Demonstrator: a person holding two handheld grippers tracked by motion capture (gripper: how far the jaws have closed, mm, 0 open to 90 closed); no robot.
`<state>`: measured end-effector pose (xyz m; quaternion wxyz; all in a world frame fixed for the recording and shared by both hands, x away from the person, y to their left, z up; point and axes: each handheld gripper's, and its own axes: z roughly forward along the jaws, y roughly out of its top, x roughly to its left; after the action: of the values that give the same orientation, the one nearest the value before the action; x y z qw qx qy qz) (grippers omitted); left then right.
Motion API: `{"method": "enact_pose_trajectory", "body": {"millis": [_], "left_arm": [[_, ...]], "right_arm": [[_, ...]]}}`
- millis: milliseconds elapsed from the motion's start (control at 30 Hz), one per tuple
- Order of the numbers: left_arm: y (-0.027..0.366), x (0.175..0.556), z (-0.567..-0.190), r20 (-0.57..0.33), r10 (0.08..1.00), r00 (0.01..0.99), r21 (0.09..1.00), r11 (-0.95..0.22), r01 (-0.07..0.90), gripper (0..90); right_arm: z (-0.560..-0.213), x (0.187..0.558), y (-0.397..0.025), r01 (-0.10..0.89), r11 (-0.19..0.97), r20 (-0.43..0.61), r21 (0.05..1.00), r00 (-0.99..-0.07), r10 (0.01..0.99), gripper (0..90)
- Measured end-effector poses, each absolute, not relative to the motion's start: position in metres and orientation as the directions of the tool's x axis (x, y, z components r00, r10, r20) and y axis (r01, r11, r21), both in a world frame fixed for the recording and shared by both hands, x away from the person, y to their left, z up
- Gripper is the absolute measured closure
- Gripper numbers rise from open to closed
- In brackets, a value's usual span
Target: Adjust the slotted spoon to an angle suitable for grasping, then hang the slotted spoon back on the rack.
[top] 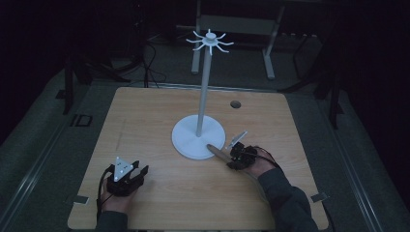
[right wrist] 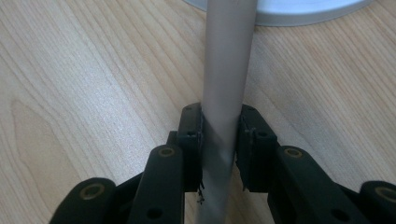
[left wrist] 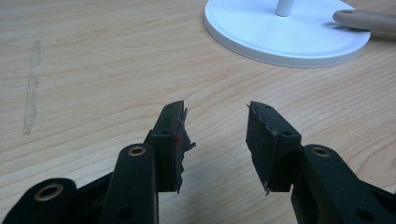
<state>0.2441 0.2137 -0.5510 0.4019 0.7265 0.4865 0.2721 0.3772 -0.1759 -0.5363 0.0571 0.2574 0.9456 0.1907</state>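
A white stand (top: 203,87) with a ring of hooks (top: 210,41) on top rises from a round white base (top: 186,140) at mid-table. My right gripper (top: 236,157) is shut on a smooth tan-grey rod (top: 218,152). The rod's far tip lies over the base's right edge. In the right gripper view the rod (right wrist: 229,70) runs up between both pads (right wrist: 192,140) toward the base (right wrist: 299,11). My left gripper (top: 141,170) rests low at the table's front left, open with nothing between its fingers. In the left gripper view its jaws (left wrist: 215,121) face the base (left wrist: 280,39) and the rod tip (left wrist: 364,19).
The wooden table (top: 145,111) has a small round hole (top: 235,104) at the back right and a pale scuff mark (left wrist: 30,93) on the left. A metal frame (top: 237,24) stands on the dark floor beyond the far edge.
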Motion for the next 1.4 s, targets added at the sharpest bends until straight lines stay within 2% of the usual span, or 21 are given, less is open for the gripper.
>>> {"method": "enact_pose_trajectory", "body": {"millis": [633, 1400], "left_arm": [[0.215, 0.242, -0.552, 0.012, 0.927, 0.375, 0.844, -0.21, 0.493, 56.3], [0.214, 0.243, -0.551, -0.002, 0.926, 0.378, 0.845, -0.201, 0.495, 56.3]], "right_arm": [[-0.533, 0.368, -0.179, 0.446, 0.778, -0.018, 0.443, -0.863, 0.505, 73.9], [-0.504, 0.357, -0.2, 0.415, 0.67, -0.043, 0.616, -0.832, 0.554, 74.1]]}}
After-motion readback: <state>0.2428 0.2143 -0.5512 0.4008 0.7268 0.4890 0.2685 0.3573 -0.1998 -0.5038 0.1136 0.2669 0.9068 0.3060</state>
